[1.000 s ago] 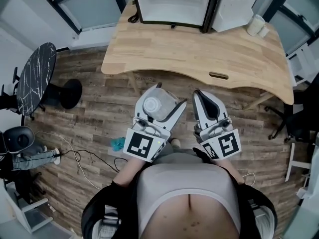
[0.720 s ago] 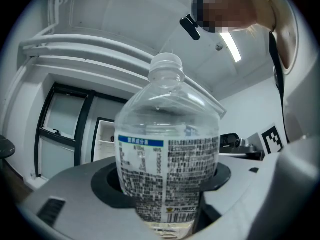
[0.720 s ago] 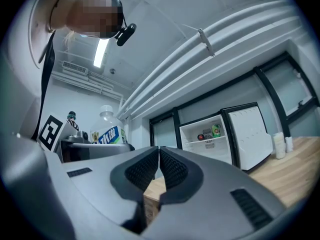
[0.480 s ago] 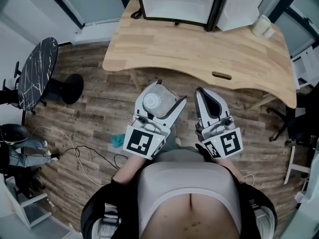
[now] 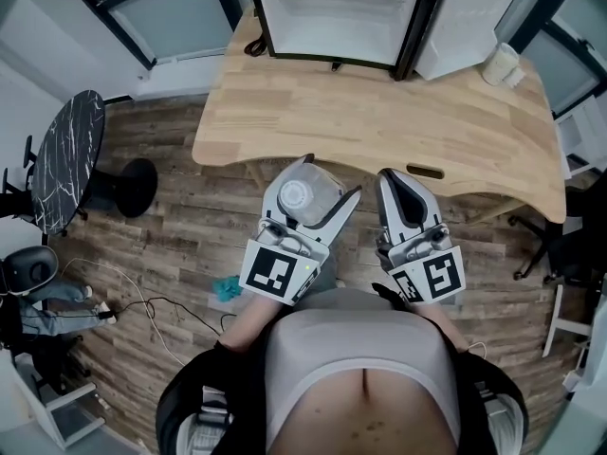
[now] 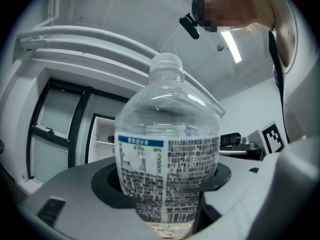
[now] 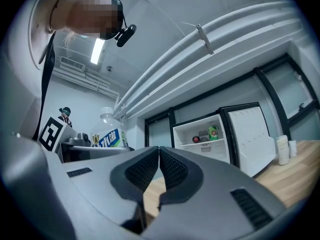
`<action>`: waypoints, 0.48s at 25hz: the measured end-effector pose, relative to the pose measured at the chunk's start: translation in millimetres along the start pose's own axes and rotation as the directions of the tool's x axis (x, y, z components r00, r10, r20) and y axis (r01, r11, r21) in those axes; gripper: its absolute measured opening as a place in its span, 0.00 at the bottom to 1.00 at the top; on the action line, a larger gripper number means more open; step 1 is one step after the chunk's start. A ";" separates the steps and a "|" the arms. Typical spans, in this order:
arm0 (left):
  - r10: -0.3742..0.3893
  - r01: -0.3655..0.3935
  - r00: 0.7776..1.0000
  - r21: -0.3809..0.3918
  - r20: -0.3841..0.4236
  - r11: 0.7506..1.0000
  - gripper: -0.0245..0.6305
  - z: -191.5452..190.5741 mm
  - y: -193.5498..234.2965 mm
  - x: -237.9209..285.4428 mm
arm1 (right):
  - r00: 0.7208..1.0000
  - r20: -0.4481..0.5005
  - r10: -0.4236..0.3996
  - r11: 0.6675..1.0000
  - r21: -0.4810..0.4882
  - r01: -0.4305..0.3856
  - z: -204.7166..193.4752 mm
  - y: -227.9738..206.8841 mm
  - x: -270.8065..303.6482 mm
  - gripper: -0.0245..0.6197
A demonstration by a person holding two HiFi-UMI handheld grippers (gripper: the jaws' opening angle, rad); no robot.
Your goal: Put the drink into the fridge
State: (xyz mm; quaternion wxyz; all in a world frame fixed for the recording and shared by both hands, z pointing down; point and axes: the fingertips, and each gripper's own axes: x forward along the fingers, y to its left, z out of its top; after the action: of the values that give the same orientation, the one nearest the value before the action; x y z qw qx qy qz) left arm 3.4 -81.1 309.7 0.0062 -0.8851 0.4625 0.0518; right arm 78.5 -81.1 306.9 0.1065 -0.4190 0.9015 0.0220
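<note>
Bottle point(image 5: 294, 195) in left gripper point(image 5: 322, 183) nearer desk point(image 5: 379, 112); fridge point(image 5: 332, 17) open.

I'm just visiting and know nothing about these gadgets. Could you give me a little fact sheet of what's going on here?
Left gripper: shut on a clear drink bottle, held upright, cap on
Right gripper: jaws together, nothing between them
Fridge: open, at the far side of the wooden table; a green can sits on its shelf
Progress: bottle not yet in the fridge; both grippers are short of the table's near edge
</note>
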 end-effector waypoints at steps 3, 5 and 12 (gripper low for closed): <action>-0.021 0.021 1.000 -0.009 -0.010 1.000 0.55 -3.8 17.4 19.5 | 1.000 -0.001 -0.011 1.000 -0.011 0.011 -3.8 -12.8 22.6 0.09; -0.034 0.034 0.999 -0.007 -0.013 0.999 0.55 -4.4 31.1 34.4 | 1.000 0.001 -0.020 1.000 -0.013 0.020 -6.3 -22.6 39.3 0.09; -0.071 0.071 0.997 -0.013 -0.026 0.997 0.55 -3.7 81.0 83.7 | 0.999 -0.001 -0.054 0.998 -0.012 0.054 -12.7 -55.9 99.3 0.09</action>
State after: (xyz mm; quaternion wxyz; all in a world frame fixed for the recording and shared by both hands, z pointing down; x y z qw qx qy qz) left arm -15.2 -196.1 308.1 -0.0032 -0.9016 0.4305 0.0425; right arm 56.6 -193.5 301.2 0.1042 -0.4439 0.8897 0.0243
